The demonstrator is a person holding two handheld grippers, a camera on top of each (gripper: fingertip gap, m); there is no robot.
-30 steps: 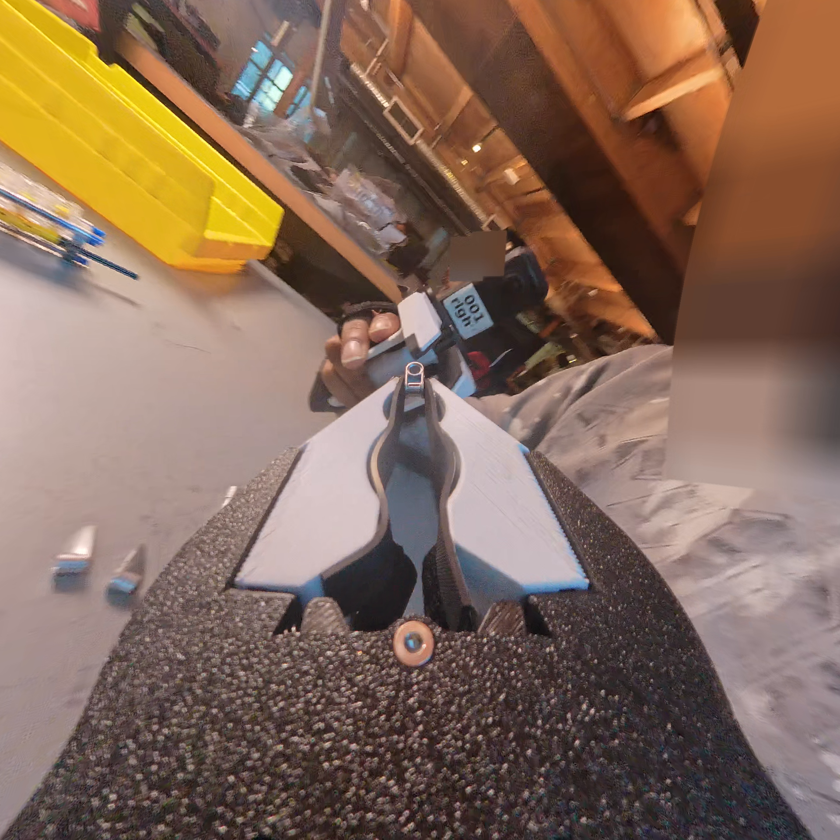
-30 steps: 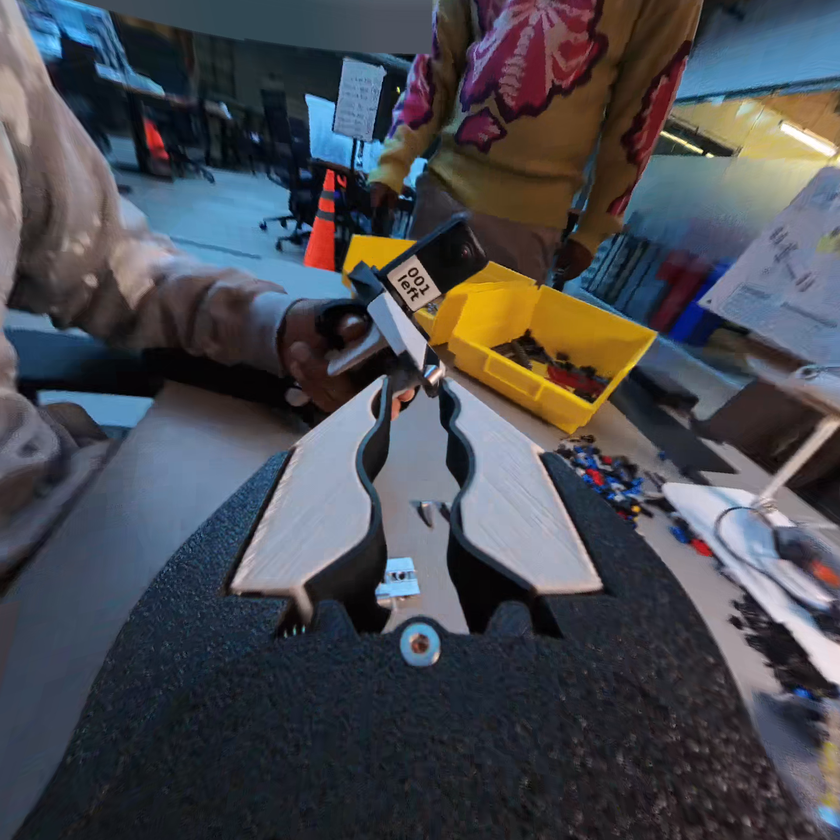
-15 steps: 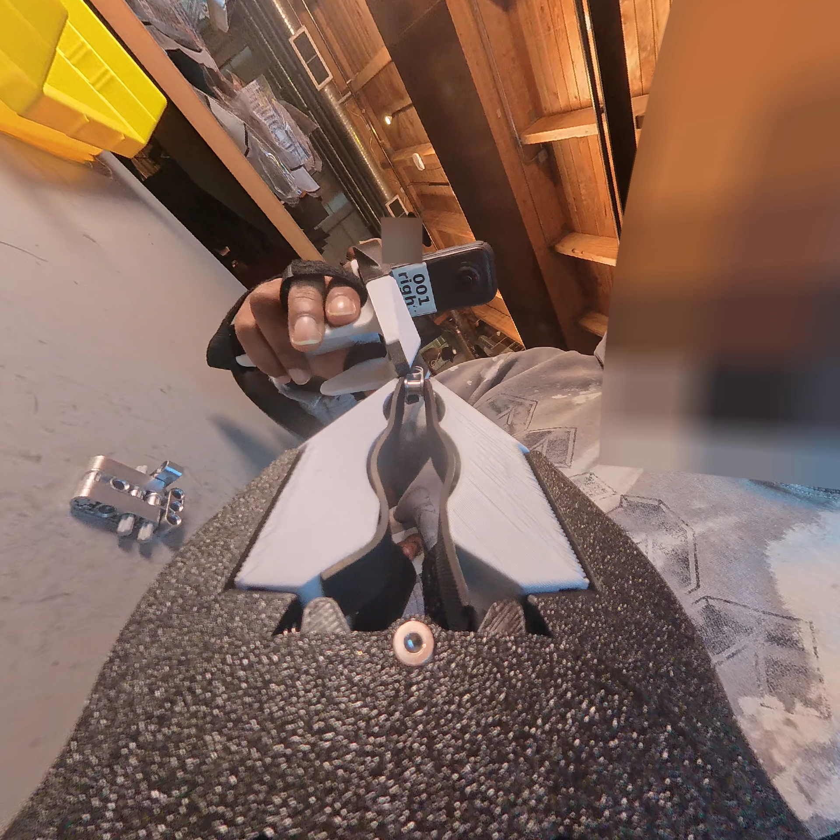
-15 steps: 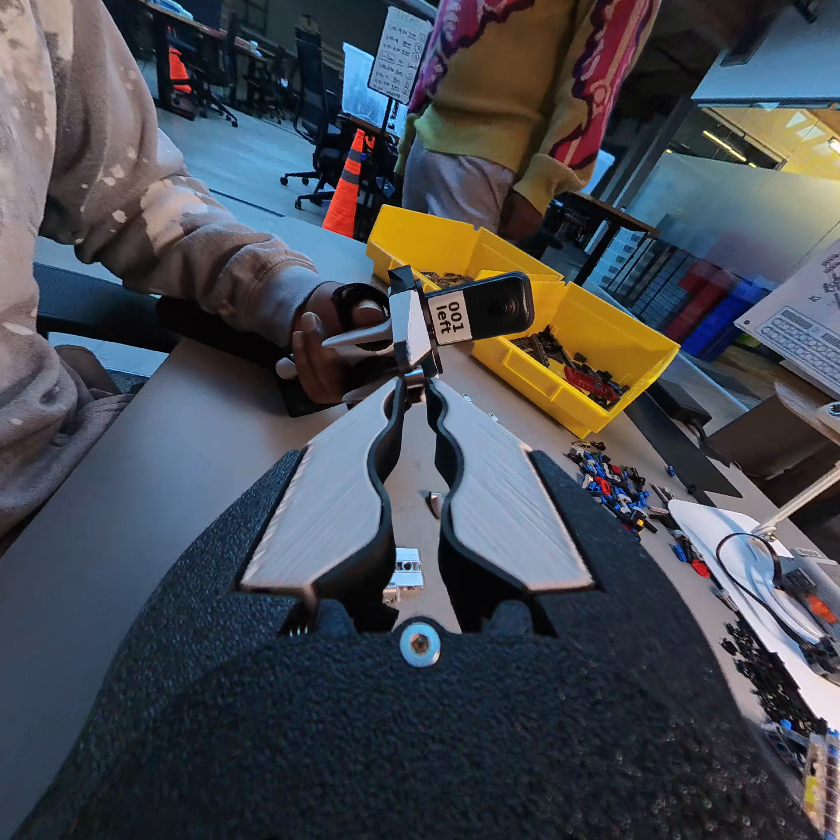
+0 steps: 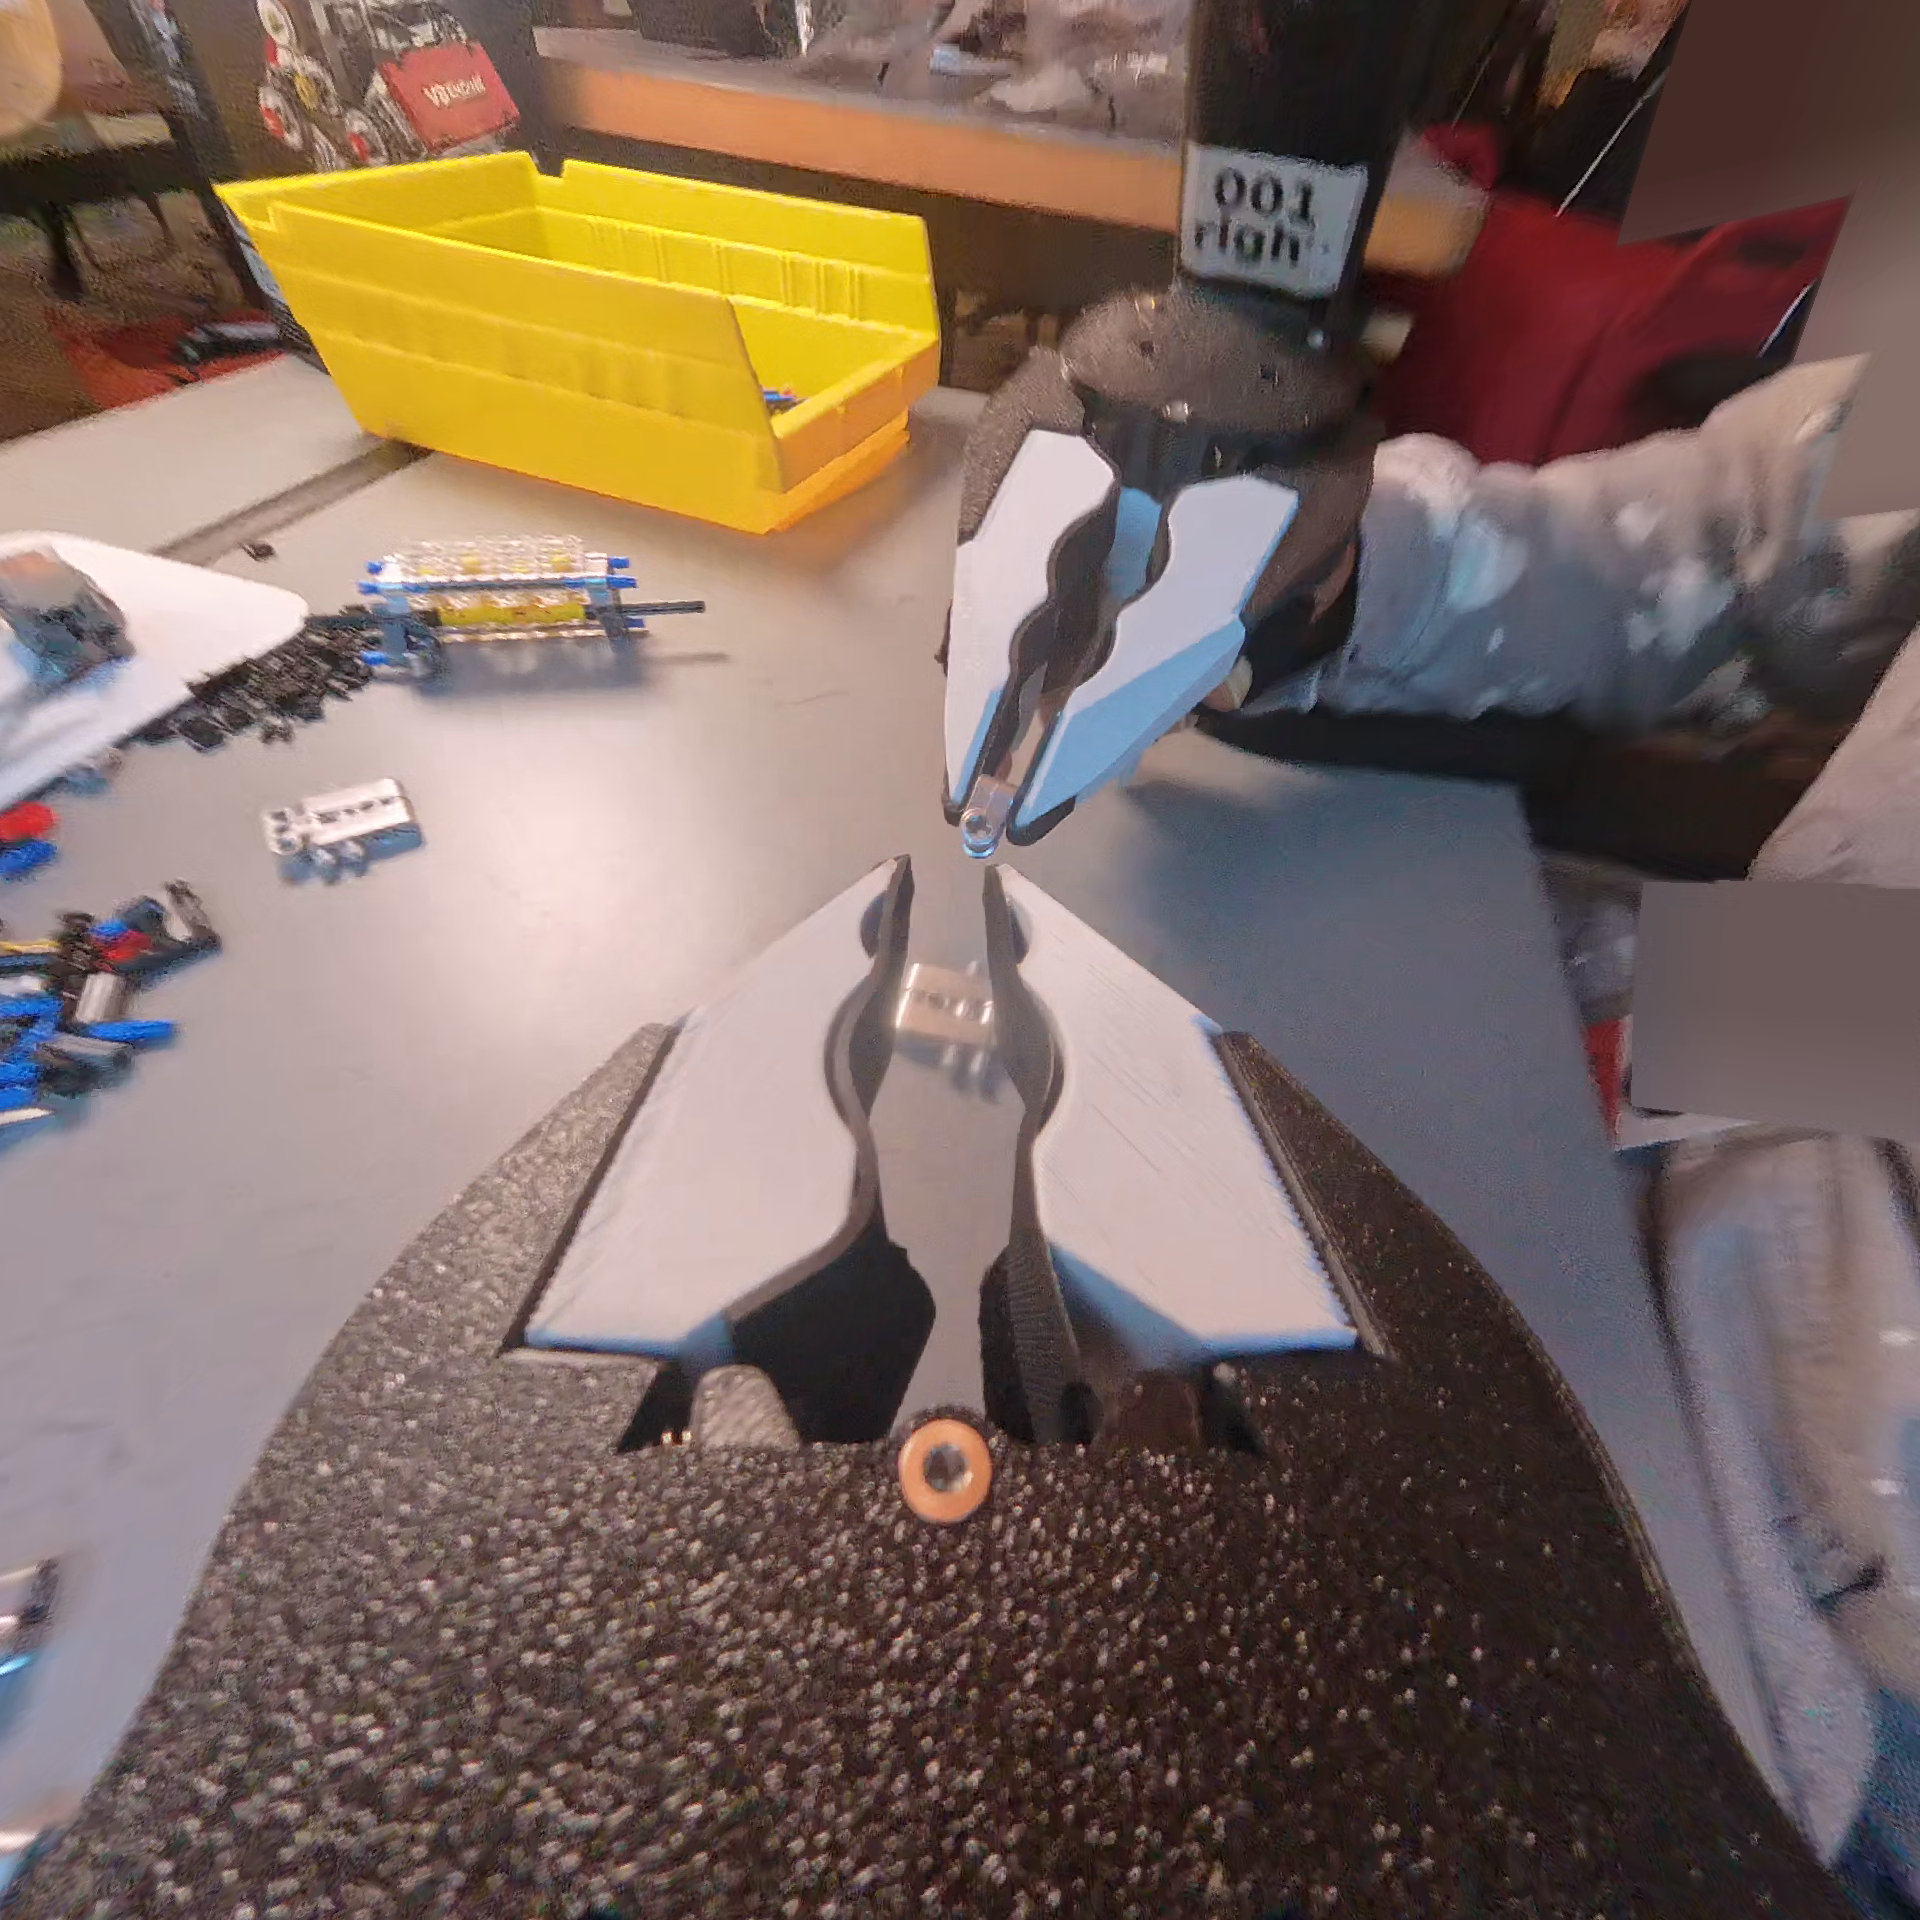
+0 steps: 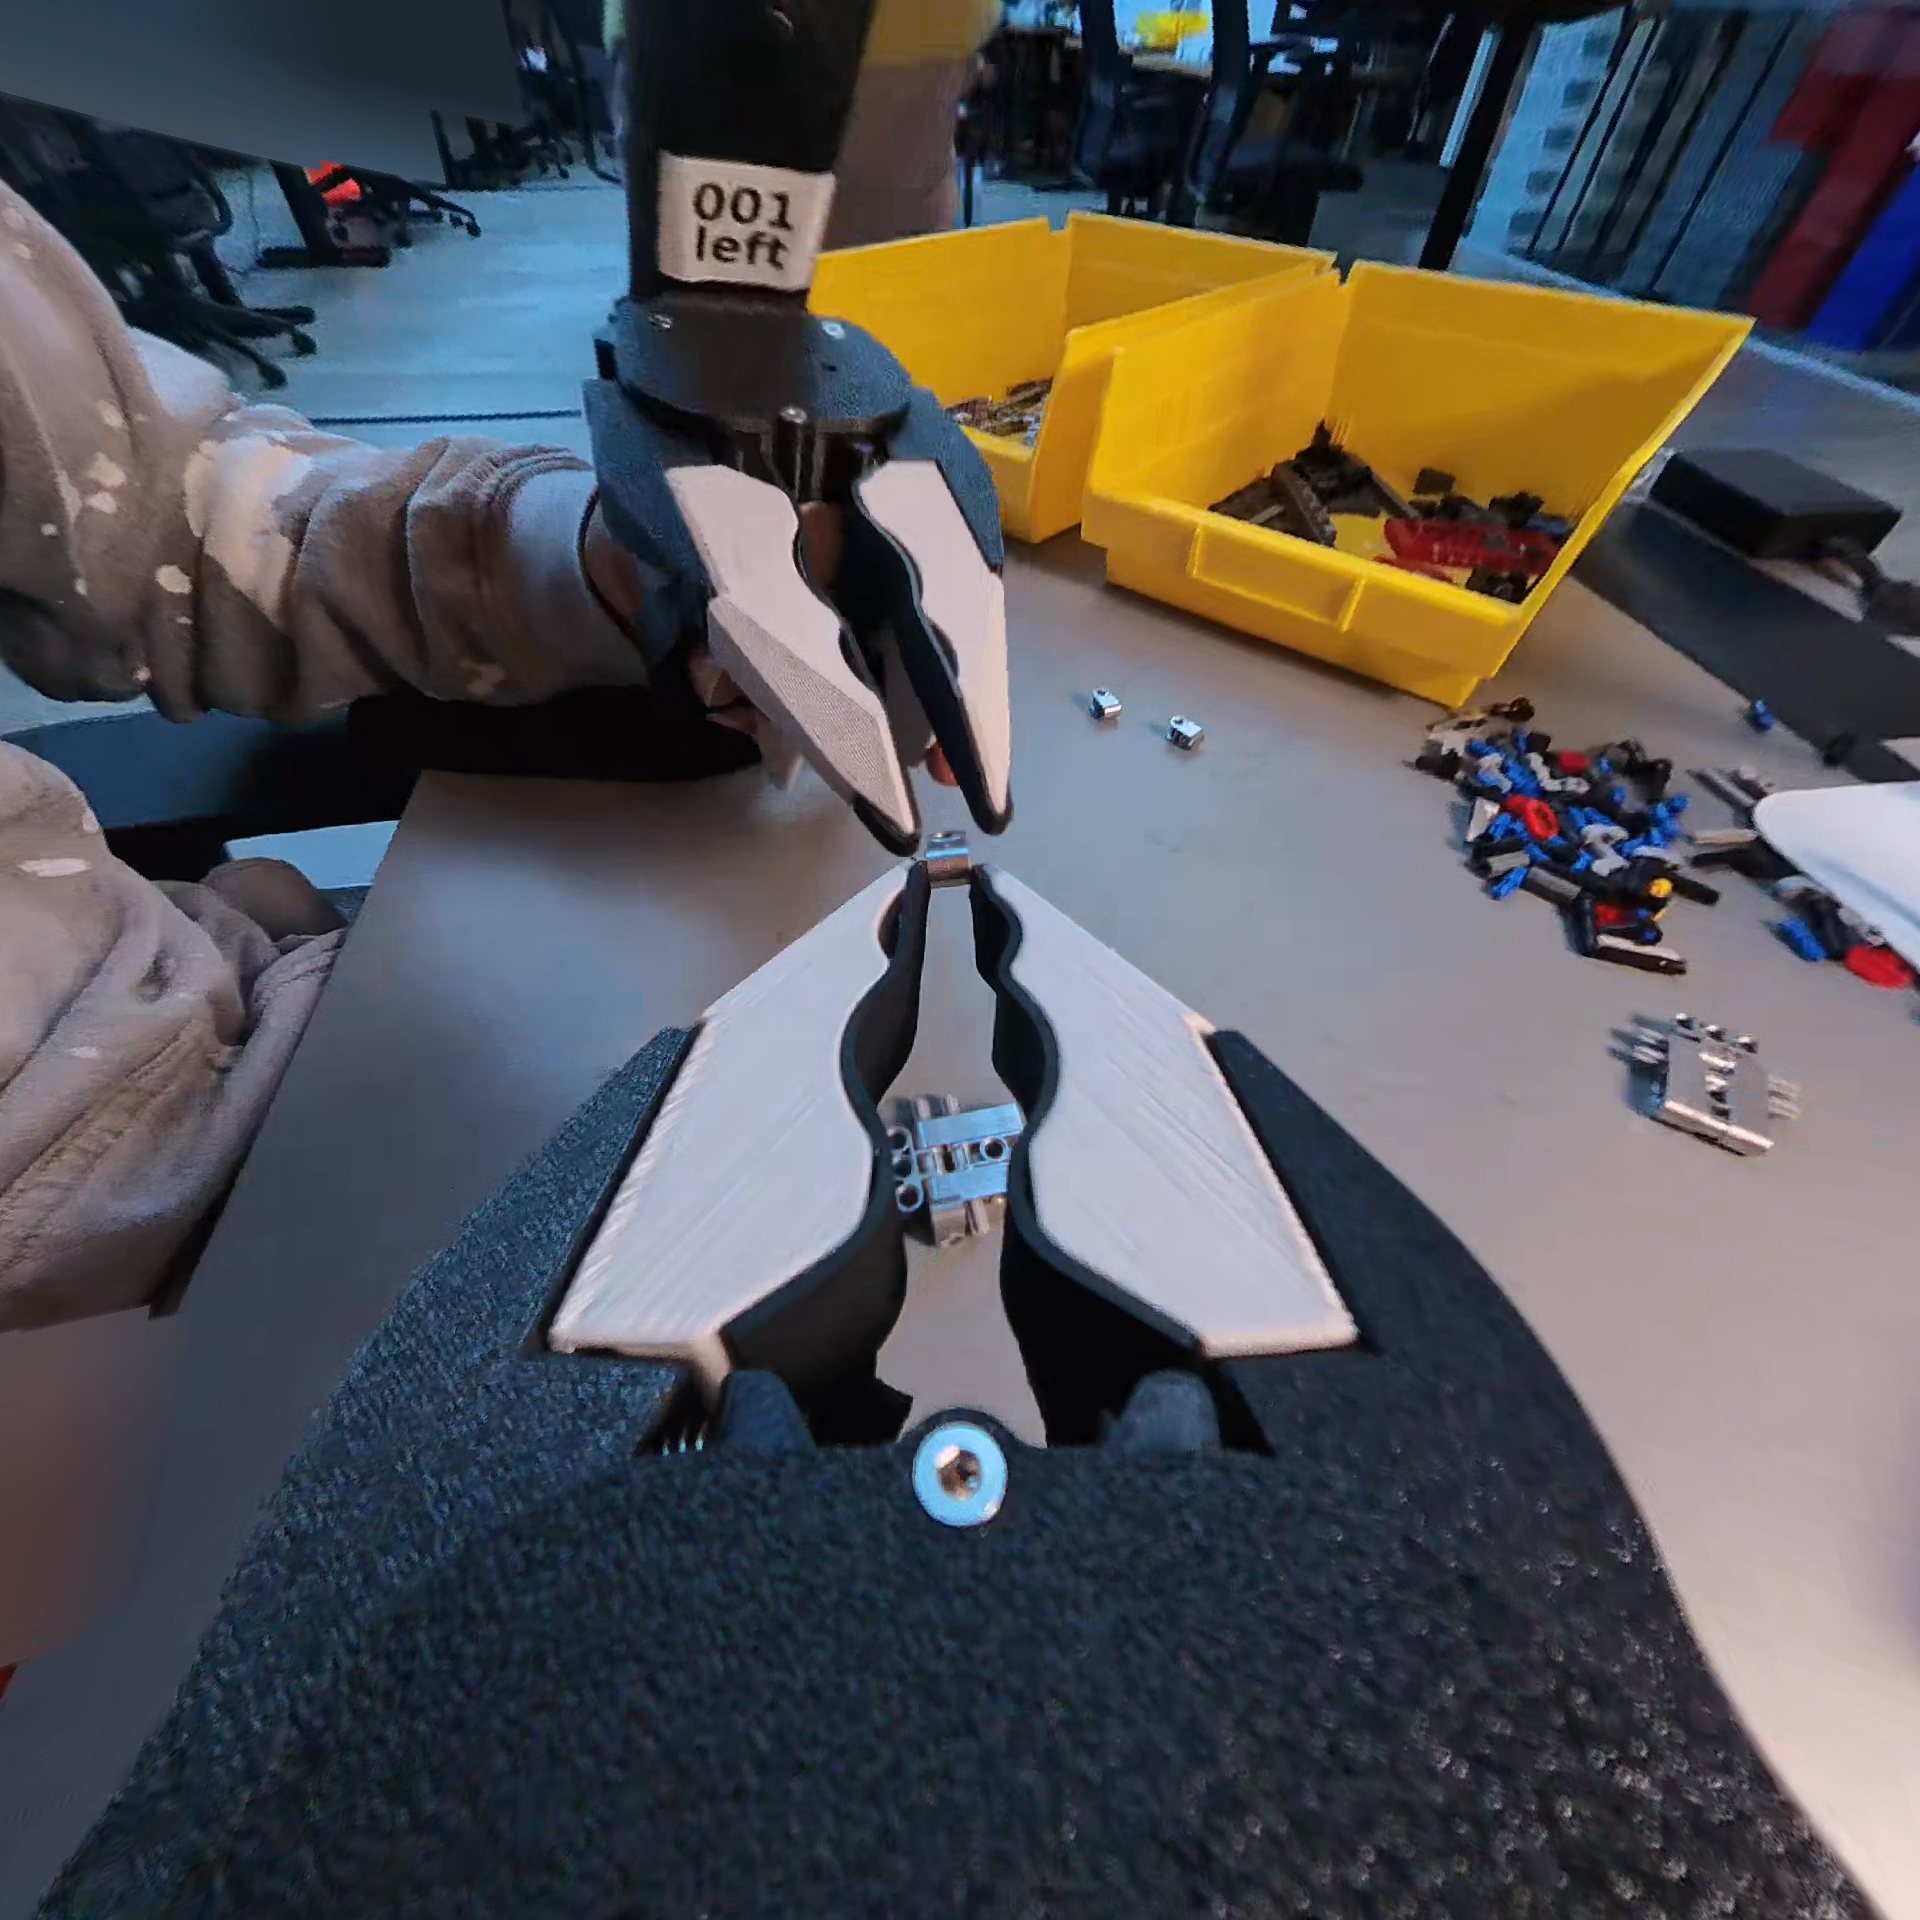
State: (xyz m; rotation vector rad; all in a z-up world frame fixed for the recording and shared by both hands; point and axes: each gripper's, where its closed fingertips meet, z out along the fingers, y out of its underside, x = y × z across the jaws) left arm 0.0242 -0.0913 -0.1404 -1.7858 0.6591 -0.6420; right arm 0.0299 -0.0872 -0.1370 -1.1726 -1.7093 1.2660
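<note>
Grey tabletop (image 6: 1299,935), right gripper (image 6: 948,883) fingers clamping small grey connector (image 6: 948,860) (long axis toward left gripper (image 5: 948,883)), left fingers parted.

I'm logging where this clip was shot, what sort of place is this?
Probably a workshop or maker space: yellow parts bins on a grey worktable, a scattered pile of small plastic building pieces, and rolling office chairs behind.

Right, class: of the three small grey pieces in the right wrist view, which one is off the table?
The small grey piece pinched at the tips of the right tongs; the other two lie loose beside the yellow bin.
</note>
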